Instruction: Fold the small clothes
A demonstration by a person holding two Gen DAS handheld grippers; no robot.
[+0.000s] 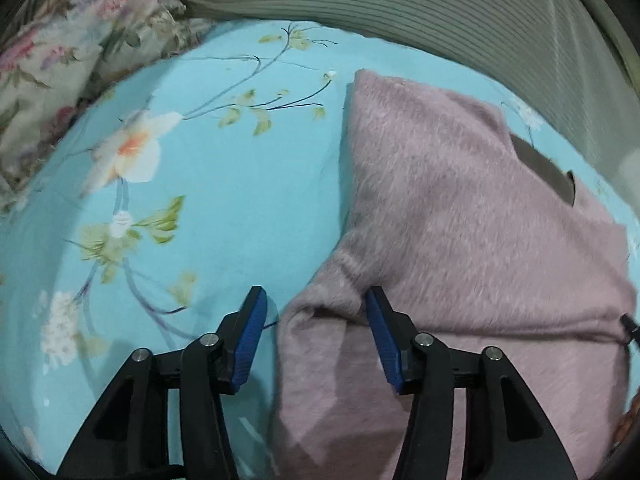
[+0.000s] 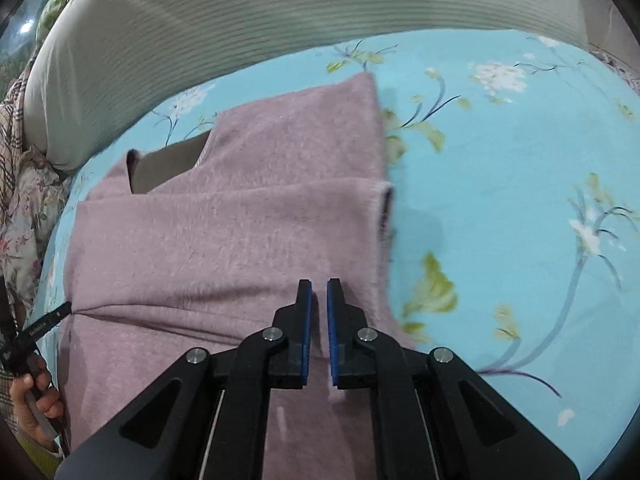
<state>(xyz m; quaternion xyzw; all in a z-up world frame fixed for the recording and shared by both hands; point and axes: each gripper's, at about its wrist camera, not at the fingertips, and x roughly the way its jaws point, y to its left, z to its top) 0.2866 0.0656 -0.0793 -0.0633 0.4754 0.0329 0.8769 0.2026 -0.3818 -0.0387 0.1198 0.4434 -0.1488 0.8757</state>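
Note:
A fuzzy pink sweater (image 1: 460, 216) lies on the light-blue floral bedsheet (image 1: 224, 184), with a sleeve folded across its body. My left gripper (image 1: 316, 300) is open, its jaws straddling the sweater's left edge near a fold. In the right wrist view the sweater (image 2: 224, 232) fills the middle and left. My right gripper (image 2: 319, 292) is nearly closed over the sweater's near right part, with a narrow gap between the blue pads and no cloth visibly pinched. The left gripper's fingertip (image 2: 52, 316) shows at the sweater's left edge.
A grey ribbed bolster (image 1: 400, 4) lies along the far side of the bed; it also shows in the right wrist view (image 2: 240, 20). Floral pillows (image 1: 60, 68) are piled at the far left. The person's hand (image 2: 36, 400) shows at lower left.

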